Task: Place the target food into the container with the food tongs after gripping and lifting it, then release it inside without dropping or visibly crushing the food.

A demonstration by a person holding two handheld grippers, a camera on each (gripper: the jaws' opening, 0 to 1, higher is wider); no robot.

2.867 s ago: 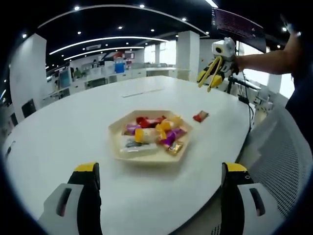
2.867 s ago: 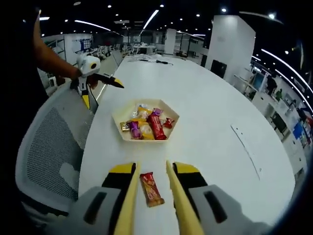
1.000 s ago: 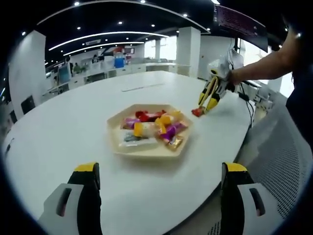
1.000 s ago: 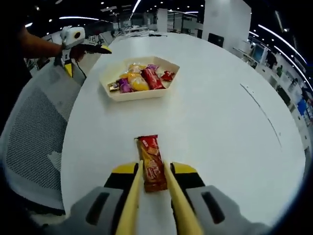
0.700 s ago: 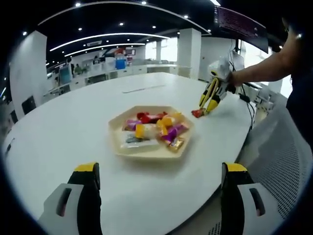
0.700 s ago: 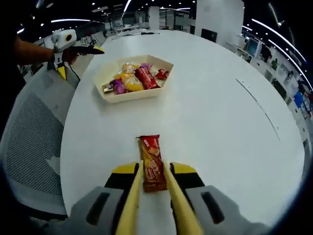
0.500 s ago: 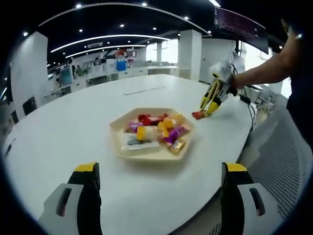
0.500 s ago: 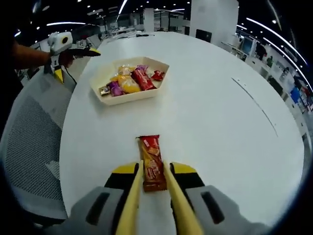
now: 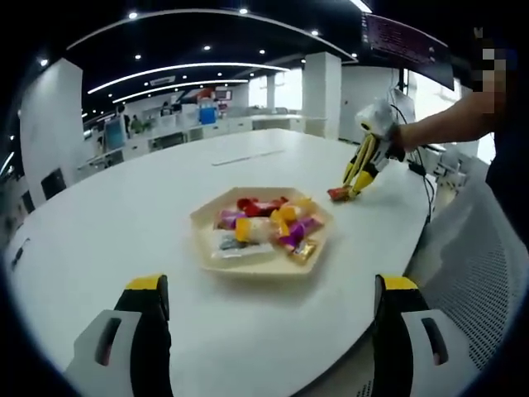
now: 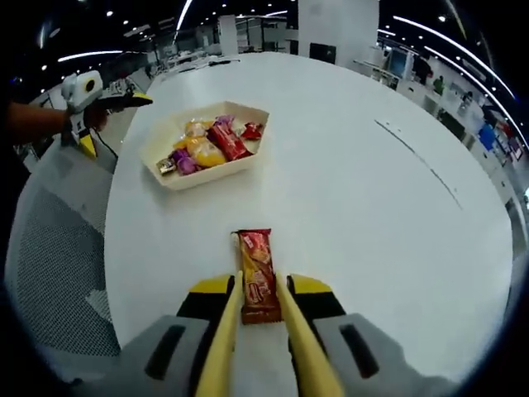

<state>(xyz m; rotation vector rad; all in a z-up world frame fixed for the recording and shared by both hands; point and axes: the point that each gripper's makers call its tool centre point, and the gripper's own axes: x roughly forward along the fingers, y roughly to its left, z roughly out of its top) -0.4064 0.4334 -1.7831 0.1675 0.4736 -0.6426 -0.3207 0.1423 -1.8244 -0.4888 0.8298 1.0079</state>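
In my right gripper view, the snack packet (image 10: 257, 275) sits between the tips of my tongs (image 10: 258, 308), above the table (image 10: 355, 207). The tray (image 10: 204, 143) lies on the table well ahead and to the left, with wrapped snacks (image 10: 205, 146) in it. My left gripper (image 10: 97, 98) is beyond the tray, at the table edge. A chair (image 10: 58, 248) stands left of the table.

In my left gripper view, the tray (image 9: 263, 234) lies ahead, between my jaws; the packet (image 9: 338, 193) is behind it to the right.

Red snack bar (image 10: 257, 276) with near end hidden between tong blades, wrapper print too blurred to read, tray (image 10: 169, 179) sweets overlapping, far tabletop (image 9: 99, 215) blurred
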